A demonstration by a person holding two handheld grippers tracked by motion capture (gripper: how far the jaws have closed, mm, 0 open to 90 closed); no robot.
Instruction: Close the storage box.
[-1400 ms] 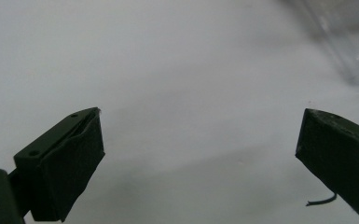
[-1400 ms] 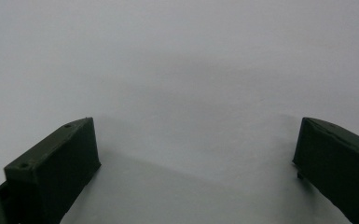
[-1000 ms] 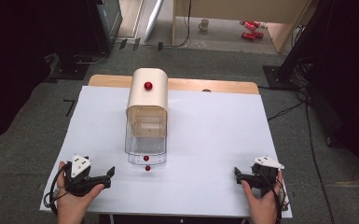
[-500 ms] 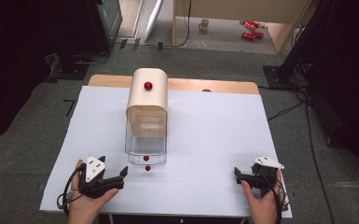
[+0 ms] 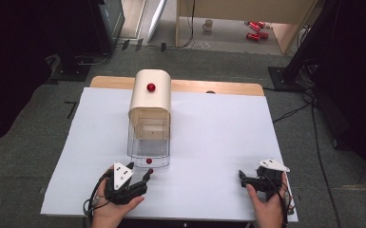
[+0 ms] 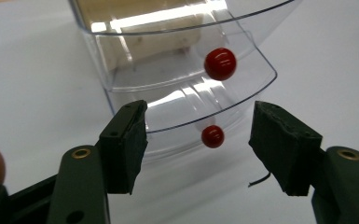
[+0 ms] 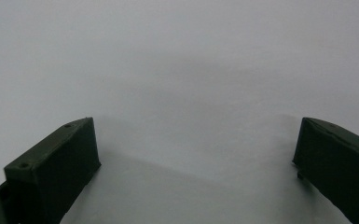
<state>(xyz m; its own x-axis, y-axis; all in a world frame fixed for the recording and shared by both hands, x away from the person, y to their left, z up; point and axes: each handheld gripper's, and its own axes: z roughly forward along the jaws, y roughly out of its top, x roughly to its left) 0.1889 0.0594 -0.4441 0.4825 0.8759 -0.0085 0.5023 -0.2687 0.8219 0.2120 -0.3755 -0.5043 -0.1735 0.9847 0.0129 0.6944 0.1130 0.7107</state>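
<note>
A: High view first: where is your left gripper (image 5: 140,176)?

B: It sits at the near edge of the bench (image 5: 218,142), just in front of the clear door (image 5: 148,142) of the box (image 5: 150,97). Your jaws point at the small red knob (image 5: 149,161) low on that door.

A: And in your left gripper view?

B: The knob (image 6: 213,136) lies between your two jaws, closer to the right one, but a little beyond the pads (image 6: 130,140); nothing touches it. Your jaws have just been closing and now stand about half apart, with only air between them. A second red ball (image 6: 220,64) shows higher up, through the clear plastic.

A: Your right gripper (image 5: 244,179)?

B: You hold it well apart from the box, at the near right of the bench, low over the white sheet (image 7: 177,70). In the right gripper view its jaws stand wide, with nothing between them.

A: Anything else on the box?

B: One more red knob (image 5: 151,87) on its cream top.
</note>
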